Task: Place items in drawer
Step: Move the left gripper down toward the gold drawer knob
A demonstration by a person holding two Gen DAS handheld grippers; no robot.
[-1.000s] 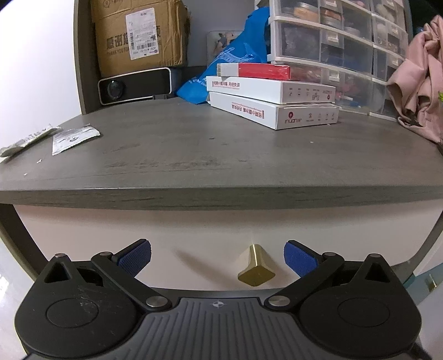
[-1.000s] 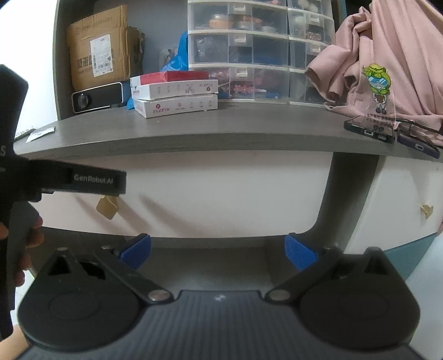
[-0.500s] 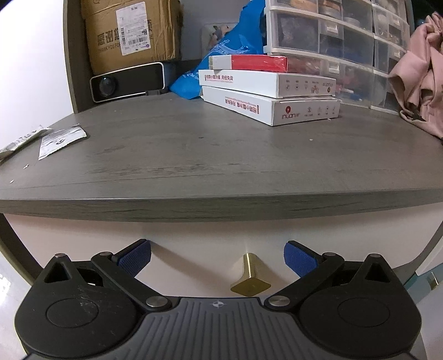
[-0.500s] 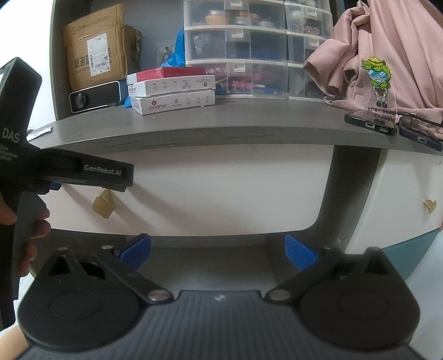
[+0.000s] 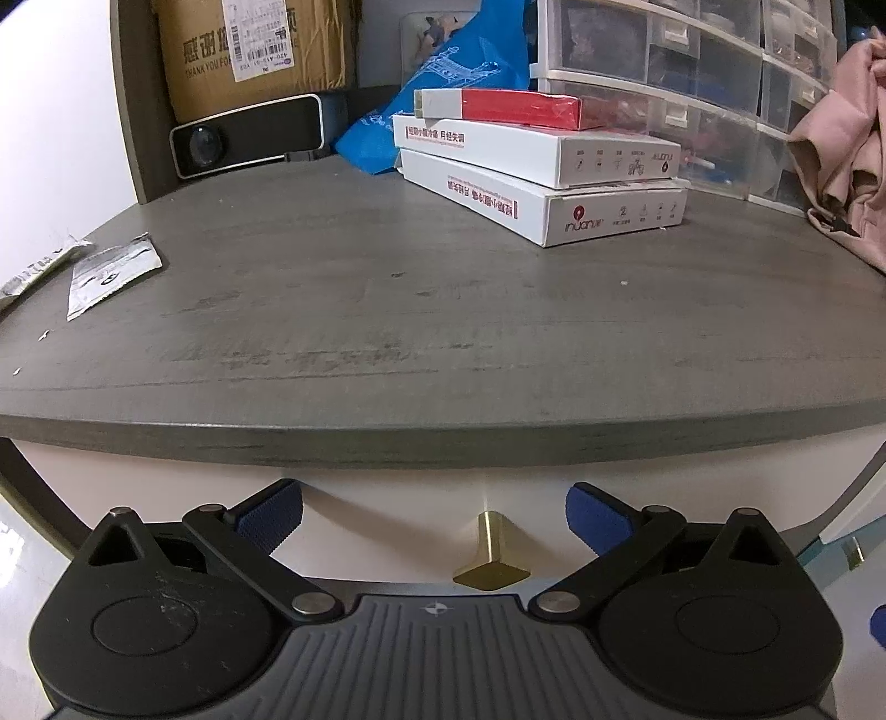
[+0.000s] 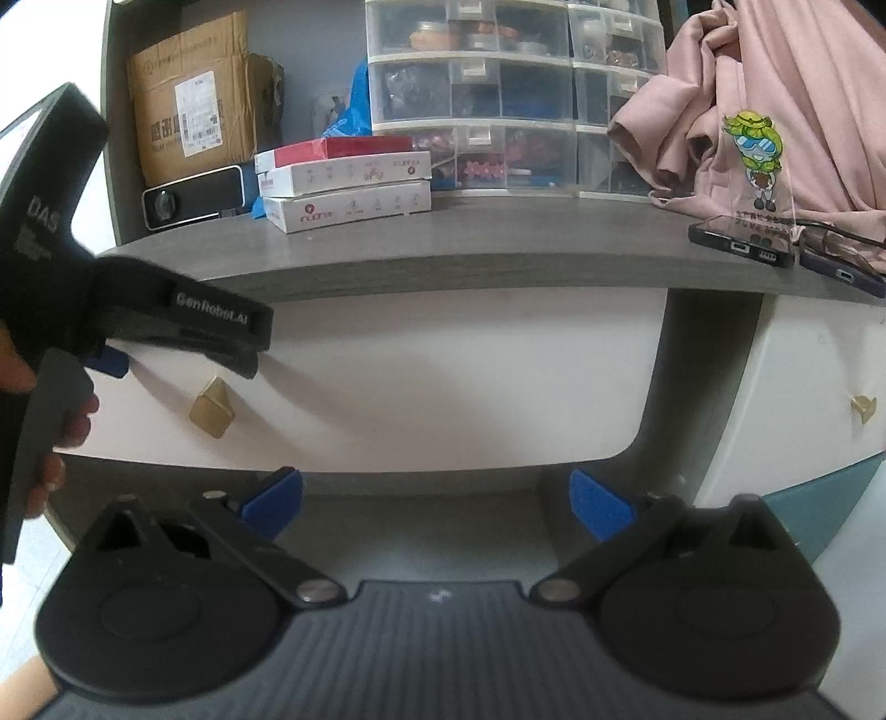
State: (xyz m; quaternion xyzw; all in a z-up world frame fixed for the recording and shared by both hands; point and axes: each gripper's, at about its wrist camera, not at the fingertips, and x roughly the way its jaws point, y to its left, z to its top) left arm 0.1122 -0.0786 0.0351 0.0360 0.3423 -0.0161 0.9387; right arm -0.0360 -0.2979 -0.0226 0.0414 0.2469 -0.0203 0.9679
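The white drawer front under the grey desk top is closed, with a brass knob on it. My left gripper is open, its blue pads either side of the knob and slightly above it, not touching. In the right wrist view the left gripper sits close to the drawer front, just above the knob, held by a hand. My right gripper is open and empty, low before the gap beneath the drawer. A red box tops two white boxes on the desk.
On the desk are a cardboard box, a projector, foil packets, clear plastic organisers, a pink garment and two phones. A right-hand cabinet has its own knob.
The left gripper has moved in toward the drawer front and slightly up, so the knob sits lower between its pads. The right gripper has drifted a little closer.
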